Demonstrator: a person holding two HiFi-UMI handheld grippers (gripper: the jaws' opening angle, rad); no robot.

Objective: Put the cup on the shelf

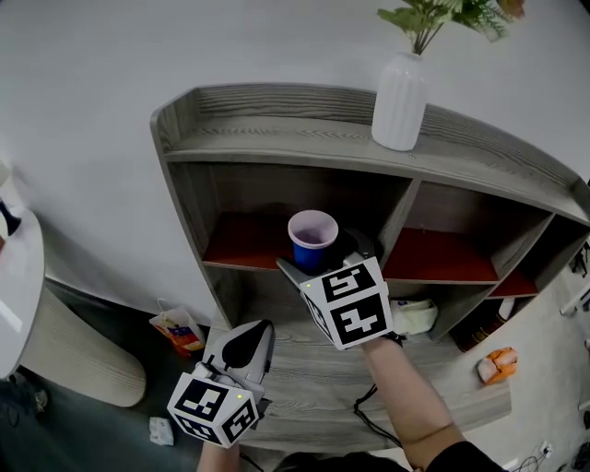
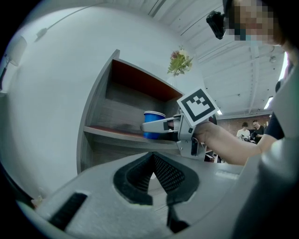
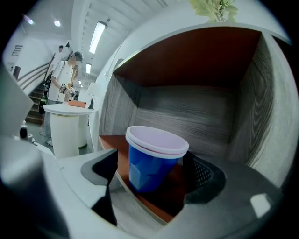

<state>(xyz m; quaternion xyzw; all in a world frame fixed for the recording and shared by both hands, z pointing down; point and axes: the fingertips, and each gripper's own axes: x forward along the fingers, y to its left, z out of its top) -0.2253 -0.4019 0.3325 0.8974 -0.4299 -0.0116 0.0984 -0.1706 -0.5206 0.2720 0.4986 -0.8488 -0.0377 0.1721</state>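
Cup [image 1: 312, 238] is seen standing upright on the red board of the shelf [image 1: 238, 244], left compartment, between the wide-spread, non-gripping jaws of the right gripper [image 1: 324, 260]; left gripper [image 1: 247, 343] is held closed, empty.

Blue white-rimmed cup [image 1: 312, 230]: base behind right gripper [image 1: 324, 260] (looking from above).
Green sprigs [image 1: 433, 17] in ribbed white vase [image 1: 400, 101]: cropped at top edge.

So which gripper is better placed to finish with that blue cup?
Right. The right gripper has open jaws either side of the cup on the red shelf board; the left gripper sits shut, lower and farther back.
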